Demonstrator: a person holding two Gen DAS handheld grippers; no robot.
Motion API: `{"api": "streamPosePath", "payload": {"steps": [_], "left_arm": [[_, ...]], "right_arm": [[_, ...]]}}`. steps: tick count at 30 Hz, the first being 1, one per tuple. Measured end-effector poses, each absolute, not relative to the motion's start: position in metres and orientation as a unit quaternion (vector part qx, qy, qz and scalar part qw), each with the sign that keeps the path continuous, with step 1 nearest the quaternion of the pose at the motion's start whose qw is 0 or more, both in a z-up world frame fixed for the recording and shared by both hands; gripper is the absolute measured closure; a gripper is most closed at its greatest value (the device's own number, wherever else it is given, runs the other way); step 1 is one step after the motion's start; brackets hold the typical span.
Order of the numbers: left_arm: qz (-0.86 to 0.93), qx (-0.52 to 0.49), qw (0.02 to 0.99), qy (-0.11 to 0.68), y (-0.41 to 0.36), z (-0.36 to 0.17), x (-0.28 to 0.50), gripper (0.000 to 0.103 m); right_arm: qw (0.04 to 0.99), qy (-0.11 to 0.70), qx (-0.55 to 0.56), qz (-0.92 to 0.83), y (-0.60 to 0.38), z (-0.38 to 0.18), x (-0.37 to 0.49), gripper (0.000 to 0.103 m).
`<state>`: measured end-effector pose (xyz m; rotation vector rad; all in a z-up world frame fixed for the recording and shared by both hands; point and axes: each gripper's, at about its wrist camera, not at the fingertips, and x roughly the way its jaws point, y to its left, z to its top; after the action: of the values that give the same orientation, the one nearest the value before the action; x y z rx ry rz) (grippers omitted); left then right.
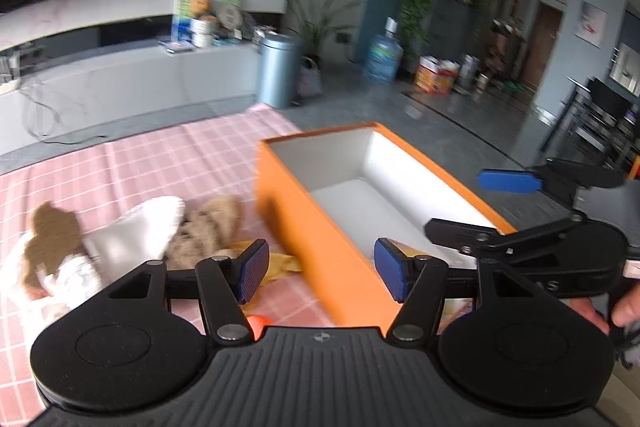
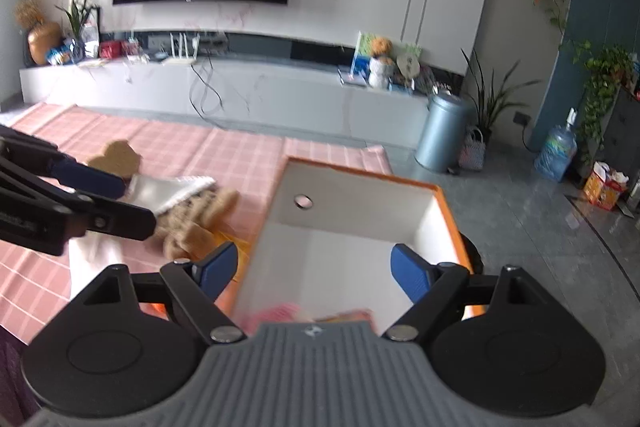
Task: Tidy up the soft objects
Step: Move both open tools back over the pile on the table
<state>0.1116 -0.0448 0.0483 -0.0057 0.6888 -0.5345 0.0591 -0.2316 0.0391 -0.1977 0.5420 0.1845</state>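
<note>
Soft toys (image 1: 200,231) in a pile on the pink checked cloth (image 1: 132,163), just left of the orange box (image 1: 320,247). Left gripper (image 1: 320,269) spread, empty. Right gripper (image 2: 314,269) spread, empty, over the box interior.

No text can be read with any certainty. The right gripper (image 1: 496,211) bears pale raised letters at about three o'clock in the left view, too blurred to make out.

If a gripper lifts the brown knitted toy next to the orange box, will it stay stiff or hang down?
The brown knitted toy lies slumped on the pink checked cloth, so it would probably sag. Its knit looks rough, so slipping seems unlikely. It looks light.
</note>
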Motion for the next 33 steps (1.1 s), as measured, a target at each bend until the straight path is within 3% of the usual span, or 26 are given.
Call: {"api": "streamPosePath", "payload": {"steps": [4, 10, 23, 27, 33], "left_arm": [[-0.218, -0.01, 0.924, 0.313, -0.022, 0.044, 0.1, 0.032], [-0.158, -0.023, 0.947, 0.279, 0.01, 0.032, 0.079, 0.032], [-0.073, -0.08, 0.95, 0.294, 0.072, -0.008, 0.042, 0.039], [-0.064, -0.099, 0.941, 0.316, 0.085, -0.026, 0.037, 0.043], [-0.054, -0.119, 0.929, 0.346, 0.091, -0.044, 0.041, 0.041]], "right_arm": [[0.956, 0.257, -0.092, 0.106, -0.206, 0.037, 0.052, 0.009], [0.955, 0.246, -0.102, 0.131, -0.164, 0.023, 0.041, 0.009], [0.946, 0.257, -0.124, 0.155, -0.114, -0.028, 0.031, 0.009], [0.942, 0.263, -0.135, 0.156, -0.108, -0.04, 0.034, 0.019], [0.934, 0.254, -0.184, 0.17, -0.091, -0.052, 0.039, 0.029]]}}
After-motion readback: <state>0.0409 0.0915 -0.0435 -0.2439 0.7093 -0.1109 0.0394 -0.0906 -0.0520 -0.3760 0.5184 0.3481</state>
